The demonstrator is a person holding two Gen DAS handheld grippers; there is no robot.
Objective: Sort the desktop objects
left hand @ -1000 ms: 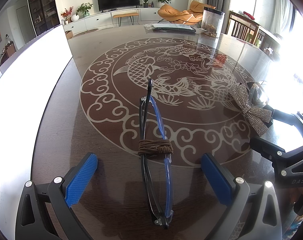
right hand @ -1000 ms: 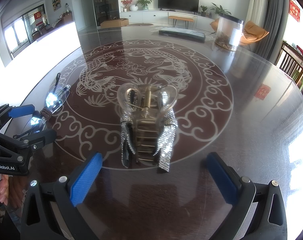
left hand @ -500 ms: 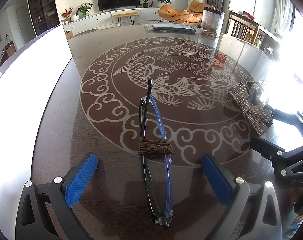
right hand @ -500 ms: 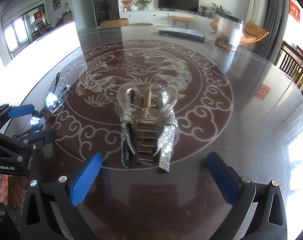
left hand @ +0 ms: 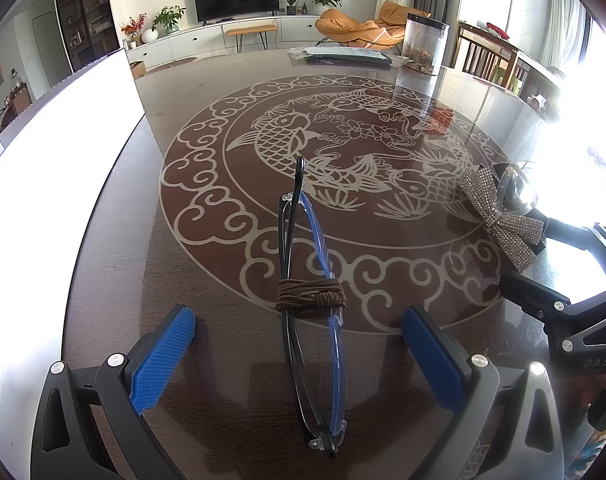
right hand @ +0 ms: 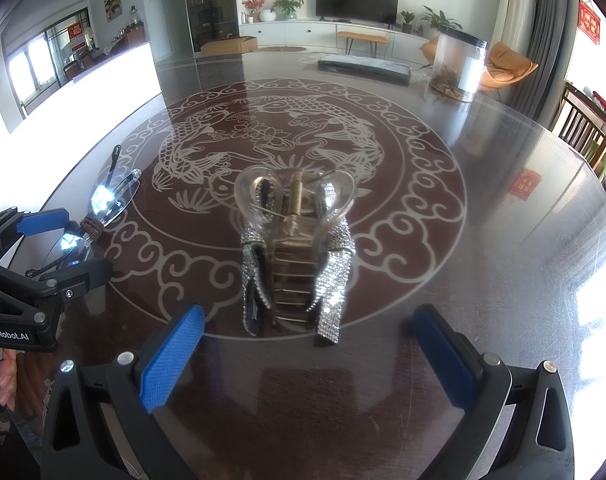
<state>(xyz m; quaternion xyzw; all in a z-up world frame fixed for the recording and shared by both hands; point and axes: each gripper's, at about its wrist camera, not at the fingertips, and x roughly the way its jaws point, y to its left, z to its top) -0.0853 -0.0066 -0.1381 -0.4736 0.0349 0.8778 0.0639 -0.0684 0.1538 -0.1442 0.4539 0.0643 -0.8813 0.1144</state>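
Note:
Folded black-and-blue glasses (left hand: 309, 312) lie on the dark table, with a brown cord (left hand: 311, 300) wound around their middle. My left gripper (left hand: 299, 356) stands open, its blue pads on either side of the glasses without touching them. A rhinestone bow hair claw (right hand: 295, 256) rests on the table in the right wrist view. My right gripper (right hand: 309, 348) is open around its near end, pads apart from it. The hair claw (left hand: 503, 212) also shows at the right of the left wrist view, and the glasses (right hand: 103, 208) at the left of the right wrist view.
The table (right hand: 503, 200) bears a pale fish-and-cloud pattern. A clear cylindrical jar (right hand: 459, 66) and a flat dark package (right hand: 363, 66) stand at its far side. A small red sticker (right hand: 525, 184) lies at the right. A hand (right hand: 5, 376) holds the left gripper.

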